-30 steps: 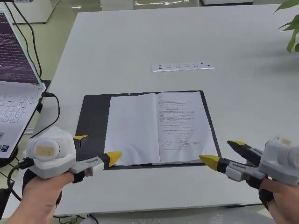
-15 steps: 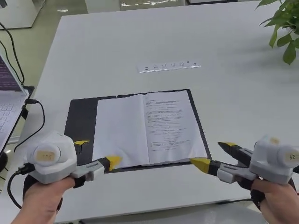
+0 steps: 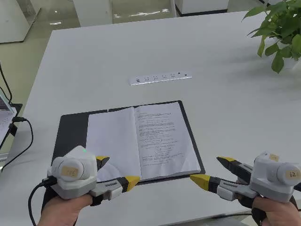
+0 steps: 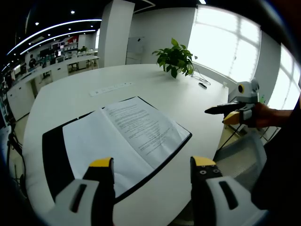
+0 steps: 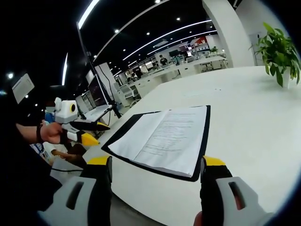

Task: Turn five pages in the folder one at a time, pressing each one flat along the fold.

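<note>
Black folder [image 3: 71,136] is lying open and flat near the front edge of the table [image 3: 197,47], toward its front-left corner. A blank page [image 3: 113,139] is resting on the left of the fold [image 3: 136,141] and a printed page [image 3: 162,136] on the right. Both sheets are lying down, with no page lifted or curling.

Left gripper [image 3: 116,170] is hovering at the folder's near-left corner, jaws spread apart, nothing between them. Its own view is showing bare paper ahead of the tips. Right gripper [image 3: 211,169] is hanging just off the folder's near-right corner over bare table, jaws likewise parted and empty, not touching the paper.

Power strip [image 3: 160,77] is sitting beyond the folder. Potted plant [image 3: 277,28] is standing at the far-right corner.

Progress, as a judgement: the count of turned pages is not readable here. One sheet lying on the left is suggesting at least one turn done, or simply the starting spread. No turn is under way; the next page is waiting to be picked up at its near-right corner, then pressed along the fold.
</note>
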Tool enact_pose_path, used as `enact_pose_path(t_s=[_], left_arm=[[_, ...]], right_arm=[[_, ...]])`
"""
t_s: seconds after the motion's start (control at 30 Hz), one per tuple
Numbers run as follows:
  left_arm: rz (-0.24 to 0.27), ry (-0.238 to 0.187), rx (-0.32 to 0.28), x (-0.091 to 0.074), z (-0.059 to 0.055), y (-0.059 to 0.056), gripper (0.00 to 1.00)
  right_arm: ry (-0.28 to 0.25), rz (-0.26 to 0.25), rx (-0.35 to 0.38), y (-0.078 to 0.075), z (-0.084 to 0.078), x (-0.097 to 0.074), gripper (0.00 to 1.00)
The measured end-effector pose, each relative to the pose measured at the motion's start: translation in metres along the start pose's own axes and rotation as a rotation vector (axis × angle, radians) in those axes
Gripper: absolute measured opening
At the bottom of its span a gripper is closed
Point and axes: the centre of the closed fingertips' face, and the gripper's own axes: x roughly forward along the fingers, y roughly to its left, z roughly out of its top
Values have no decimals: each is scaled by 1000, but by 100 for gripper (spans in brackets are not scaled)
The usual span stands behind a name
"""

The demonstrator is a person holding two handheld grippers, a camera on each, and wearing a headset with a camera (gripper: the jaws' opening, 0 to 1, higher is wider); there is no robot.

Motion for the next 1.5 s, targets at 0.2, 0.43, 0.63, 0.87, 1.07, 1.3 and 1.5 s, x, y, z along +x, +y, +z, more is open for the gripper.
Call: enact_pose_path(t_s=[0.2, 0.43, 0.63, 0.87, 1.07, 1.3, 1.5], left_arm=[[-28, 2, 11, 19, 7, -9, 64], [-40, -3, 10, 41, 20, -15, 64], [-66, 5, 36, 68, 30, -27, 64], [-103, 30, 65, 100, 31, -48, 64], [-102, 59, 74, 129, 29, -57, 64], [-124, 89, 85, 159, 23, -71, 63], [-110, 129, 117, 184, 9, -79, 63]], right_arm=[[2, 2, 6, -3, -1, -1, 76], [-1, 11, 12, -7, -1, 0, 76], [0, 22, 13, -10, 1, 0, 76], [26, 26, 19, -16, -7, -1, 76], [44, 38, 33, -16, -12, -2, 75], [70, 47, 38, -18, -19, 1, 74], [80, 50, 45, -18, -22, 3, 73]])
